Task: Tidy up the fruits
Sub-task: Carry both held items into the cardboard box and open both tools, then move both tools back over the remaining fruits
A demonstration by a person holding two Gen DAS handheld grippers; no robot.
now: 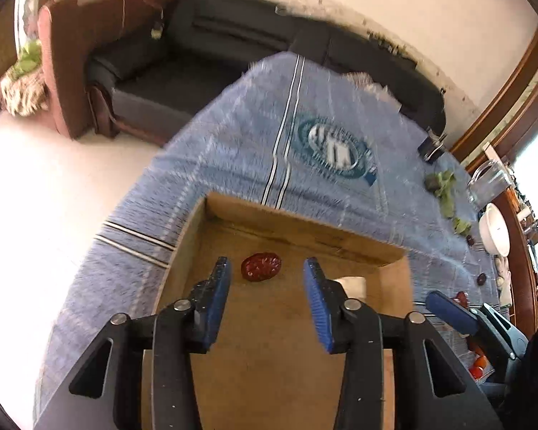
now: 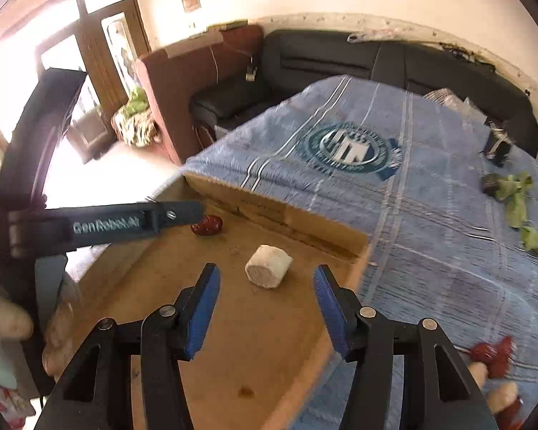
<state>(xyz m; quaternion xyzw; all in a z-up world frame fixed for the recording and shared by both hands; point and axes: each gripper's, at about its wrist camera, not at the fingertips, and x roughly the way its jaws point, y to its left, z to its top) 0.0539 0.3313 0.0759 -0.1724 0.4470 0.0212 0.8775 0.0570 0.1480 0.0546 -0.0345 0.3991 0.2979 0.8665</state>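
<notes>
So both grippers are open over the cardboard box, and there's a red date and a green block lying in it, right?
Nearly: the block is white, not green, as the right wrist view shows. Both the left gripper and right gripper are open over the cardboard box, with the red date inside.

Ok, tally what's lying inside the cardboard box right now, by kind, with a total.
Red wrinkled fruit: 1
Pale cylindrical piece: 1
Total inside the cardboard box: 2
Both the left gripper and the right gripper hang open and empty above it.
</notes>
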